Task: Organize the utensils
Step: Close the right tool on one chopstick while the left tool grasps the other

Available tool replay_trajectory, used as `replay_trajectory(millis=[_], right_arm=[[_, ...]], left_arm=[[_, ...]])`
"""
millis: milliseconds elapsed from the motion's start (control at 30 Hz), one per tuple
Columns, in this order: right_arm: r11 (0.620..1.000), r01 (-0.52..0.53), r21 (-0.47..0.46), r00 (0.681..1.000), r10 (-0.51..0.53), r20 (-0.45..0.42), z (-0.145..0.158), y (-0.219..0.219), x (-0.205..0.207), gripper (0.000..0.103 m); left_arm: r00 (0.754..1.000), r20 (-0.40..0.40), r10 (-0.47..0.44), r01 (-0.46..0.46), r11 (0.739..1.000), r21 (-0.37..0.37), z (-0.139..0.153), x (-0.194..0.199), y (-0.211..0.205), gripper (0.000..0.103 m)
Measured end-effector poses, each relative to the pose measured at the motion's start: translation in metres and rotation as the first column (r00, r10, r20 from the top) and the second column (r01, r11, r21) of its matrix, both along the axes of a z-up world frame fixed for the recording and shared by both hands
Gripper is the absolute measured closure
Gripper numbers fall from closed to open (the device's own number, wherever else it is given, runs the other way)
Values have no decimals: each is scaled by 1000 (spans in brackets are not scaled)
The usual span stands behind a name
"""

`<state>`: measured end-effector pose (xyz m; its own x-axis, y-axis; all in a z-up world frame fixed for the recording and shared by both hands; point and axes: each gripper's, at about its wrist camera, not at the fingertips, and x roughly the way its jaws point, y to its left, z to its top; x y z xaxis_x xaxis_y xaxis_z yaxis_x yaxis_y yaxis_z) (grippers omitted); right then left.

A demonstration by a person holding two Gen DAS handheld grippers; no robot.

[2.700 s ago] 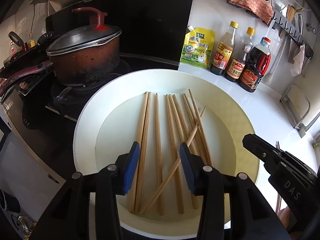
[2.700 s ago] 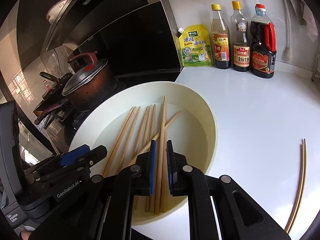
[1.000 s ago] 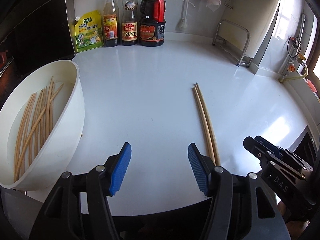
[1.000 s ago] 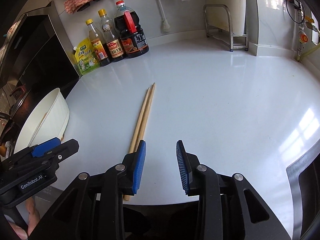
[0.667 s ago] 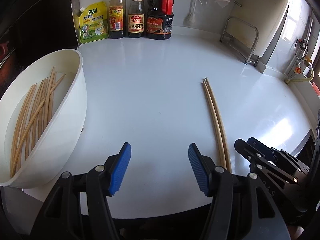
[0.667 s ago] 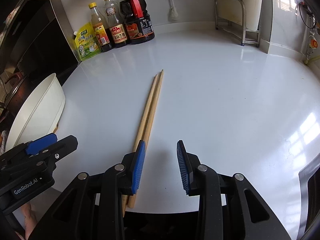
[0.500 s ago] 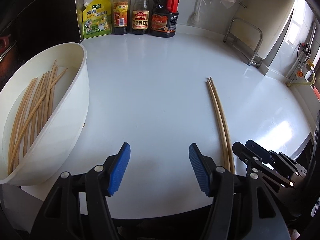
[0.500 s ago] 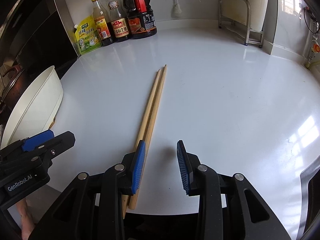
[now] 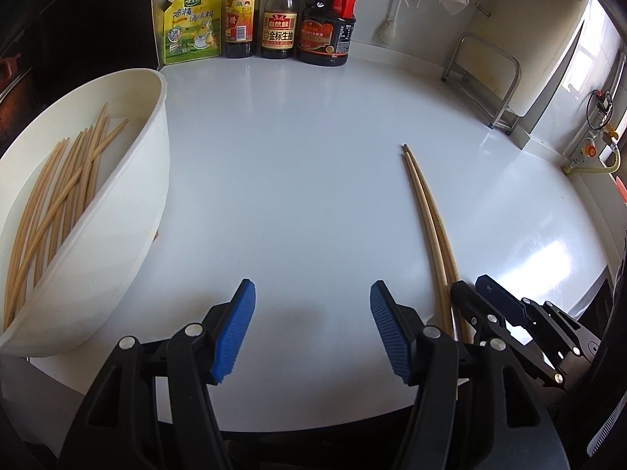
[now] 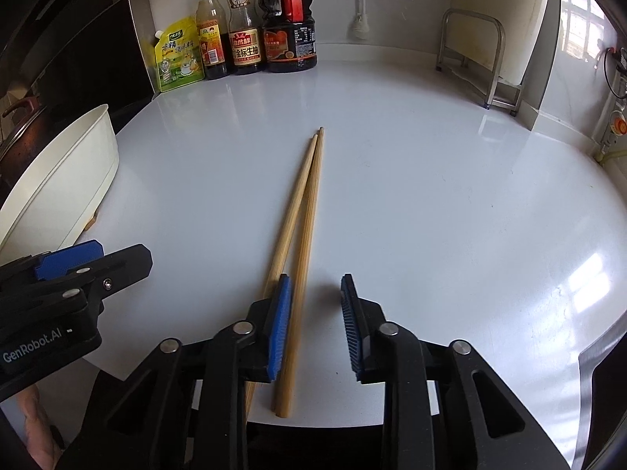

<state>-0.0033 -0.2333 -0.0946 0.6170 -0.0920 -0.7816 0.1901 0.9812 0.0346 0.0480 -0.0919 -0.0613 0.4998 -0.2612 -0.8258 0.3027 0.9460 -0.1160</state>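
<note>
On the white counter (image 10: 431, 196), the right gripper (image 10: 315, 321) is closing with one chopstick (image 10: 303, 258) between its pads, not yet pinched, while the left gripper (image 9: 311, 329) hovers wide and empty.

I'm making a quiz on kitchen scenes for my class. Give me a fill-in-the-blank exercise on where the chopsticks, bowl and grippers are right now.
1. The loose pair of chopsticks lies on the white ____.
2. The other chopsticks lie inside the white ____.
3. The right gripper, its jaws closing, has one ____ between its pads.
4. The left gripper has ____ between its pads.

Missing words: countertop; bowl; chopstick; nothing
</note>
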Motion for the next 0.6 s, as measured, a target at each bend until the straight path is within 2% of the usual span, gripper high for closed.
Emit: replay_trajectory(millis=[100, 600], right_arm=[[1000, 0, 12, 1000, 0, 0, 0, -4, -2, 96], [989, 125, 74, 992, -126, 6, -1, -62, -31, 96]], left_arm=[[1000, 1, -19, 19, 1000, -8, -2, -2, -12, 43], [996, 14, -89, 88, 995, 41, -15, -3, -64, 41]])
